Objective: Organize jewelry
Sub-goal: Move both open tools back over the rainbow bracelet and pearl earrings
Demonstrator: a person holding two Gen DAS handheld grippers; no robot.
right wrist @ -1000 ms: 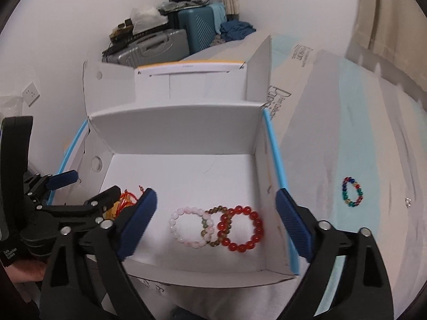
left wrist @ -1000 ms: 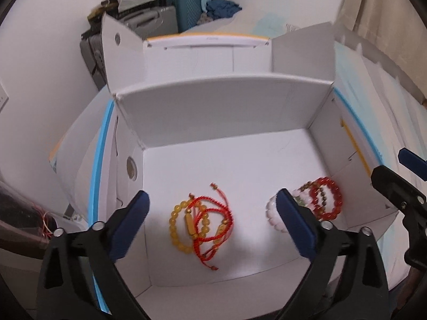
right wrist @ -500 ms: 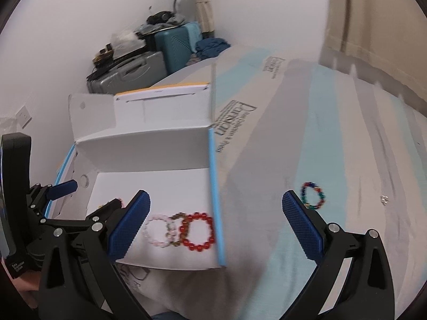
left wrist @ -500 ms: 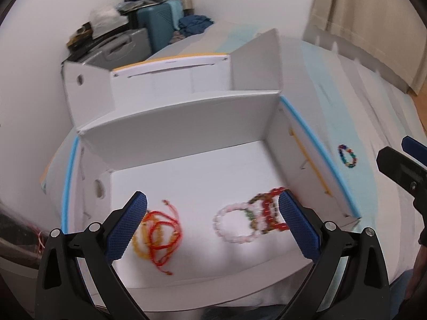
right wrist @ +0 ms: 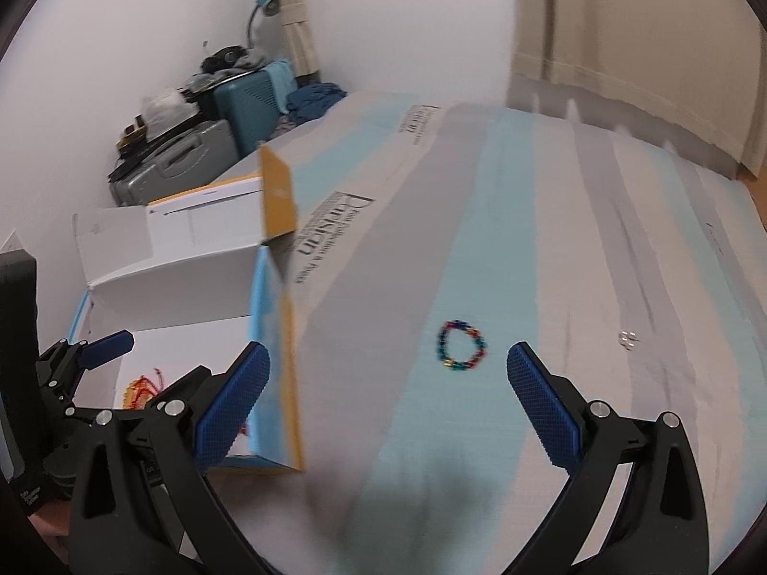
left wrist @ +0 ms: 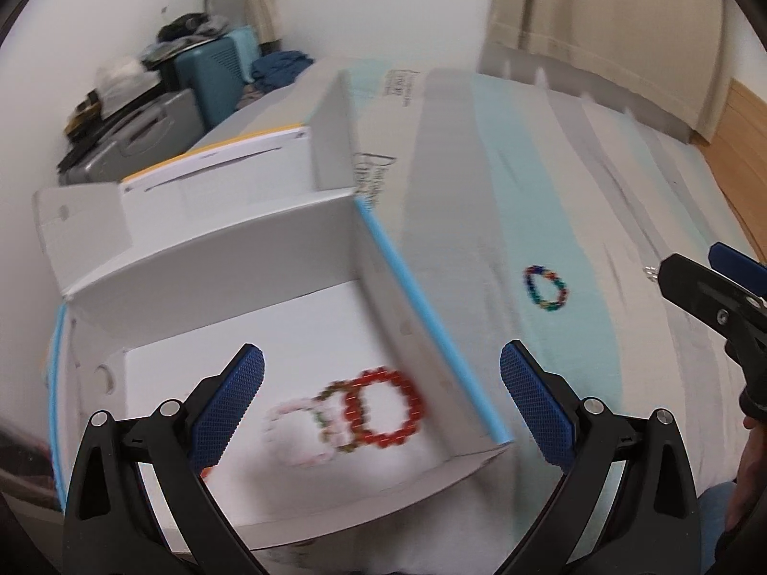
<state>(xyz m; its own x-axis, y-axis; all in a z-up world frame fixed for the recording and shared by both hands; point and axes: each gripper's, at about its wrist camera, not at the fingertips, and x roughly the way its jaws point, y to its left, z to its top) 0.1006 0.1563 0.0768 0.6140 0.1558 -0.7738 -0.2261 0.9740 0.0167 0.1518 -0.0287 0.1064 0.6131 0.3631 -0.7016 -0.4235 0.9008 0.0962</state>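
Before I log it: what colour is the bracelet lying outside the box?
Multicoloured beads on the bracelet; right wrist view shows it best.

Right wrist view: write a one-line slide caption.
Open right tongs face a multicoloured bead bracelet lying on the striped bedcover.

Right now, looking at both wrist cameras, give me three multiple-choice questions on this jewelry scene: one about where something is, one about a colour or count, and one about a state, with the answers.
1. Where does the multicoloured bracelet lie?
A. inside the white box
B. on the striped bedcover, outside the box
C. held by a gripper

2. What colour is the rightmost of the three linked bracelets in the white box, as the left wrist view shows them?
A. red
B. black
C. blue

3. How do the right gripper jaws stand?
A. shut on a bracelet
B. shut on nothing
C. open and empty

Answers:
1 B, it rests on the striped bedcover, right of the box's blue-edged wall.
2 A, the red bracelet sits beside the pale and mixed ones.
3 C, the blue pads stand wide apart with nothing between them.
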